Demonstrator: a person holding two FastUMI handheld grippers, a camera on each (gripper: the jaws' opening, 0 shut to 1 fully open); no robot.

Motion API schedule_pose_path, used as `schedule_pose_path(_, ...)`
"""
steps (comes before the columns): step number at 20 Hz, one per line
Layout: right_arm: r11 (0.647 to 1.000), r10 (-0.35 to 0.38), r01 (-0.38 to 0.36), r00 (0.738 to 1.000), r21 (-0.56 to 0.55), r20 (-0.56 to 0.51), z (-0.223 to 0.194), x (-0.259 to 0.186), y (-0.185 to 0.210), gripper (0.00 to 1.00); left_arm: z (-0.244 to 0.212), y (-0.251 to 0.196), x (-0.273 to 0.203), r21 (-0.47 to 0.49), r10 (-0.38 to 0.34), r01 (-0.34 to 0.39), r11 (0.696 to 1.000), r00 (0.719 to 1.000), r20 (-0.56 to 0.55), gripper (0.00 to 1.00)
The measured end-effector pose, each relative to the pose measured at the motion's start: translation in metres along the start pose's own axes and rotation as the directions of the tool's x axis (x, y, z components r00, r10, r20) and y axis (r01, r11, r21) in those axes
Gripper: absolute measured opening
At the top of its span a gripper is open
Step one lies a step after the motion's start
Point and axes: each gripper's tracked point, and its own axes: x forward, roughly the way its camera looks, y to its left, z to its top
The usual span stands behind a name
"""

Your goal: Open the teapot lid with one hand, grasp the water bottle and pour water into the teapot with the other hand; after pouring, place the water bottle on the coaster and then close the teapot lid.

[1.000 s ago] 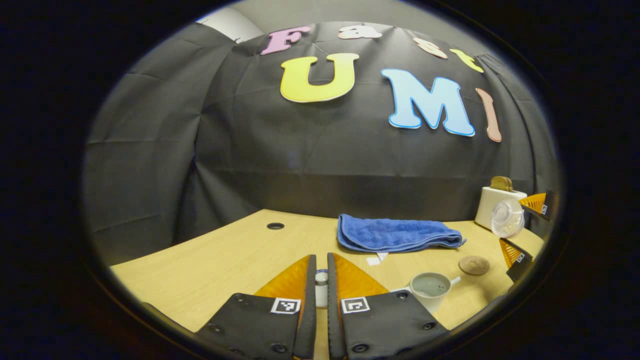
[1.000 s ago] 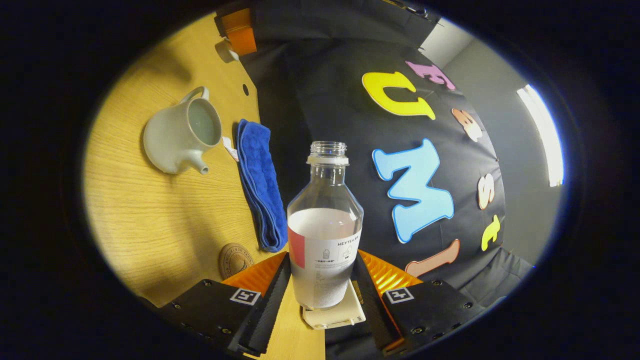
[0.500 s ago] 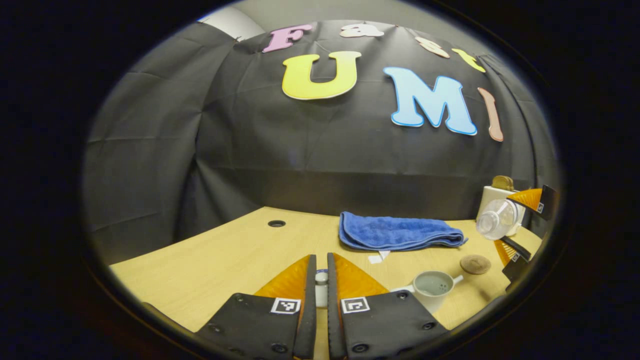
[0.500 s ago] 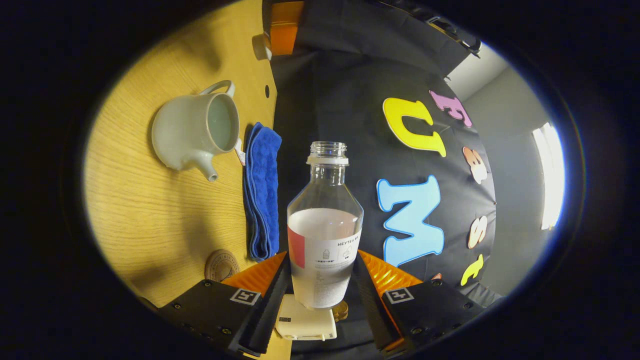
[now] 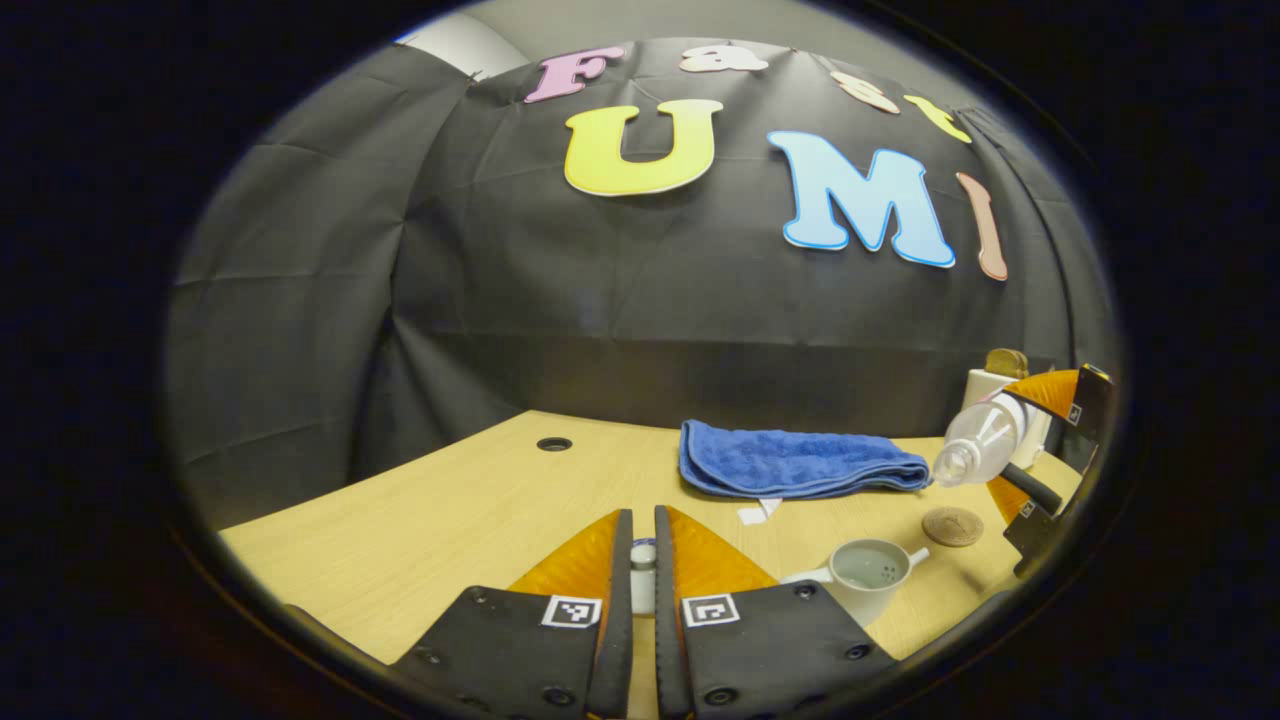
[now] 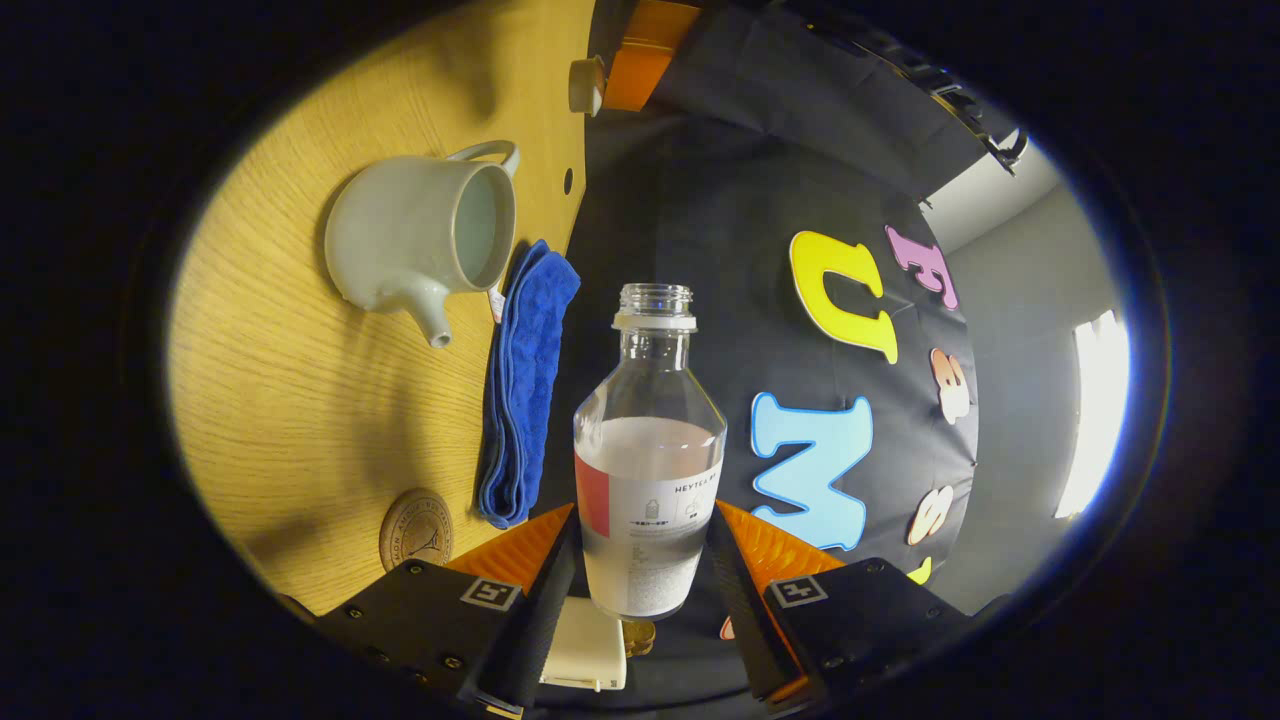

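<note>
Tabletop [image 6: 300, 380] — bottle [image 6: 650, 470] in right hand-held gripper [image 6: 645, 570]

Teapot [image 5: 865, 572] before towel [image 5: 800, 462], coaster [image 5: 952, 525] right.

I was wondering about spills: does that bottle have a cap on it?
No, the bottle held in the right tongs has a bare, open neck with no cap on it.

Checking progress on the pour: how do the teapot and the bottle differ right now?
The teapot stands on the table; the bottle is held aloft, tipped sideways, in the right tongs. The teapot is opaque and pale, the bottle clear and labelled, partly full. Both are open-topped.
</note>
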Motion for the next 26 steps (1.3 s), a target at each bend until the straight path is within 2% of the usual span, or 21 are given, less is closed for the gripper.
schedule_pose_path(6, 0.993, -0.022, 0.025, 0.999, -0.112, 0.031, 0.003, 0.000, -0.006, 0.75, -0.002, 0.000, 0.001, 0.004, 0.001, -0.001, 1.000, 1.000, -0.007, 0.16)
schedule_pose_path(11, 0.986, -0.032, 0.038, 0.999, -0.163, 0.042, 0.005, -0.002, -0.007, 0.75, -0.005, -0.001, 0.002, 0.007, -0.003, 0.003, 1.000, 1.000, -0.018, 0.16)
schedule_pose_path(26, 0.970, -0.062, 0.075, 0.996, -0.231, 0.064, 0.007, -0.004, -0.027, 0.75, -0.013, -0.003, 0.004, 0.013, -0.005, 0.006, 1.000, 0.999, -0.045, 0.16)
